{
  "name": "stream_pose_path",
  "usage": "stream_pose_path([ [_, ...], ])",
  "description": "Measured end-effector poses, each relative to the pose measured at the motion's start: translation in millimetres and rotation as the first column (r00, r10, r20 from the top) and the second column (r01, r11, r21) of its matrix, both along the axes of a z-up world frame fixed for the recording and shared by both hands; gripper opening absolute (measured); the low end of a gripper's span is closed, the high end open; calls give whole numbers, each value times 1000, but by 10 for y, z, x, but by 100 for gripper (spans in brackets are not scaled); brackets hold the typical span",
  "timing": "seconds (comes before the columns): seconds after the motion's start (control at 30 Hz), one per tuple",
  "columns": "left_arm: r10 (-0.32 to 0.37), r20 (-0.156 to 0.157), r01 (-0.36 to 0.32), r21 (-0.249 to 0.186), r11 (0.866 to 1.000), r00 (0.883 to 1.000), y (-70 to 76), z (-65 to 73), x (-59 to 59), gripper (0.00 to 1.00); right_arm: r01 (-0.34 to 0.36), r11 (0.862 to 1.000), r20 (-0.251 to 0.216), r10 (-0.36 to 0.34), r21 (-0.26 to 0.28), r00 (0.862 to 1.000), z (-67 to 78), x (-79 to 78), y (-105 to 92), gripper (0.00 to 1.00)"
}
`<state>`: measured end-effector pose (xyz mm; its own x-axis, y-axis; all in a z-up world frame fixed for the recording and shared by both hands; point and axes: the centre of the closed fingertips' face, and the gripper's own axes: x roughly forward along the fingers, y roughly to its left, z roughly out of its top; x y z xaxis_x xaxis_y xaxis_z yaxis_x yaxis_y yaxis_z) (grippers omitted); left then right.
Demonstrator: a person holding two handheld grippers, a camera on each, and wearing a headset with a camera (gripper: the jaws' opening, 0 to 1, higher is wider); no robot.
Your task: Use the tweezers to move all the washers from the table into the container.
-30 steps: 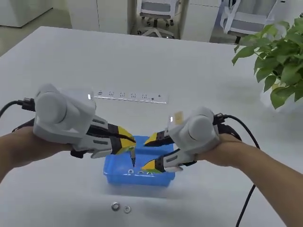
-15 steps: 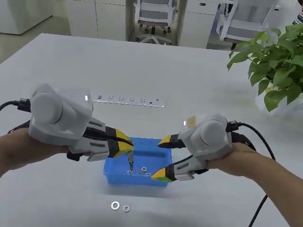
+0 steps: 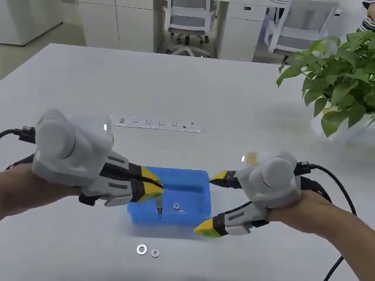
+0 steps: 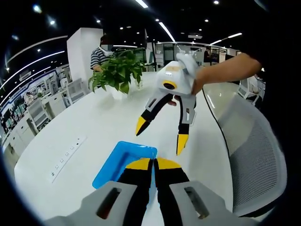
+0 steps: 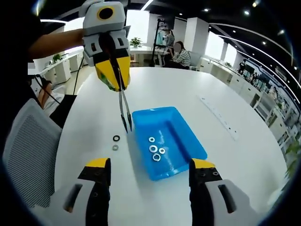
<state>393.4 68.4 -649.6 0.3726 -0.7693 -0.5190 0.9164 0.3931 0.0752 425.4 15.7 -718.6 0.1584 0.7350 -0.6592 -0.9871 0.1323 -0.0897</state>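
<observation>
Lying in blue container (image 5: 181,129): four washers (image 5: 153,149)

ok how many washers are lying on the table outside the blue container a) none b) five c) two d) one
c: two washers lie side by side on the bare table, just outside the blue container and close to the tips of the tweezers; the others are already inside it.

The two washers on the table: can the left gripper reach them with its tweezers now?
Probably yes: the left gripper holds the tweezers close to the washers, beside the container, with nothing between them.
</observation>
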Motion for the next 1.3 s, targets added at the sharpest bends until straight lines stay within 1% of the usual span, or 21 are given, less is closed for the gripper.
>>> stream_pose_path([
  [0.23,-7,-13,7,12,1000,1000,-11,-114,-83,6,31,999,-17,-30,18,999,-35,-89,-67,77],
  [0.3,-10,-21,10,12,1000,1000,-8,-160,-114,6,38,999,-20,-37,31,999,-30,-110,-76,79],
  [0.53,-18,-37,19,19,1000,999,-2,-285,-186,6,57,997,-23,-55,58,998,-27,-155,-109,92],
  [0.6,-18,-40,19,16,1000,999,0,-305,-191,6,60,996,-20,-58,65,998,-26,-163,-113,96],
  [0.7,-19,-45,20,16,1000,999,-4,-347,-200,6,64,996,-20,-63,67,998,-32,-181,-118,100],
  [0.77,-23,-49,24,18,1000,999,-10,-370,-215,6,65,995,-19,-64,74,998,-32,-199,-115,100],
  [0.93,-26,-53,27,20,999,998,-5,-413,-223,6,58,997,-27,-57,59,998,-82,-252,-120,100],
  [1.3,-27,-59,29,33,999,998,-8,-506,-234,6,54,997,-47,-52,50,998,-147,-337,-125,100],
])
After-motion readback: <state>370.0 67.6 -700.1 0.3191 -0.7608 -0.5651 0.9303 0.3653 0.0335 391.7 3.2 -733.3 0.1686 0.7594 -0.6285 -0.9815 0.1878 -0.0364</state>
